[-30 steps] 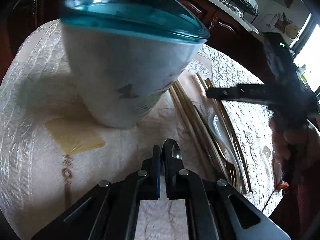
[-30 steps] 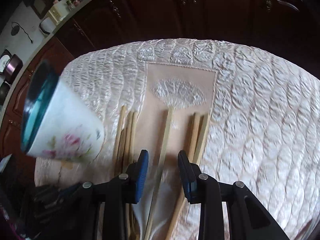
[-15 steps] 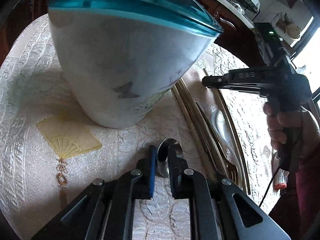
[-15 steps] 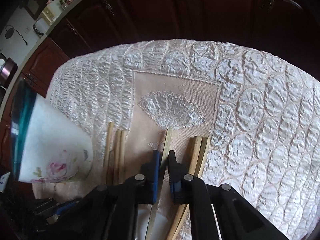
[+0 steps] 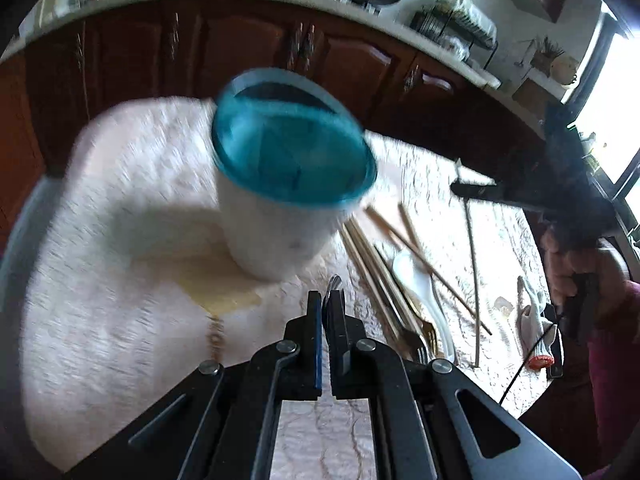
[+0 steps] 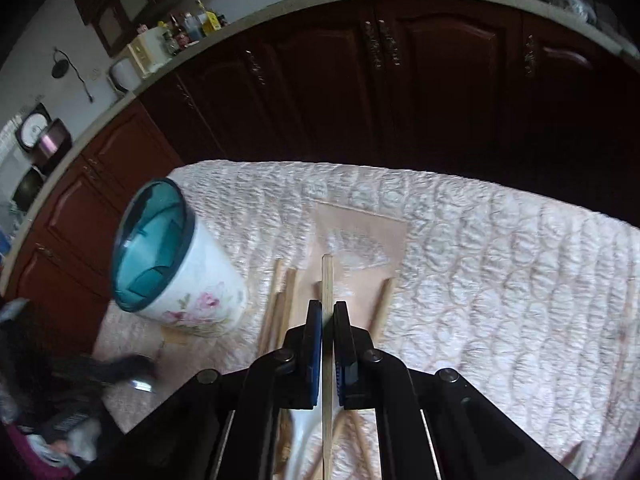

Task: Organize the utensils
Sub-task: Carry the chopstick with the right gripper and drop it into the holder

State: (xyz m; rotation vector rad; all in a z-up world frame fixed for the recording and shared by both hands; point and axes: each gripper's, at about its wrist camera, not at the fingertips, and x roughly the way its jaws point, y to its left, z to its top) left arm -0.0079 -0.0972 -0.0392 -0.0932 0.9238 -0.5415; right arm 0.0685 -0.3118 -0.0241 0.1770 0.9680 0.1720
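Note:
A white floral cup with a teal inside (image 5: 288, 184) stands on the quilted tablecloth; it also shows in the right wrist view (image 6: 172, 268). My left gripper (image 5: 330, 304) is shut on a metal spoon (image 5: 334, 283), held above the cloth in front of the cup. My right gripper (image 6: 328, 312) is shut on a wooden chopstick (image 6: 327, 276) and holds it lifted above the table. The right gripper and its chopstick also show in the left wrist view (image 5: 472, 264). Loose chopsticks (image 5: 376, 264), a white spoon (image 5: 416, 280) and gold forks (image 5: 420, 336) lie right of the cup.
The round table's cloth (image 6: 500, 280) ends at dark wood cabinets (image 6: 400, 80) behind. More chopsticks (image 6: 280, 304) lie beside the cup in the right wrist view. A person's hand (image 5: 572, 264) holds the right gripper at the table's right edge.
Both grippers have risen from the table. The left one pulled back from the cup with the spoon. The right one closed on a chopstick and lifted it.

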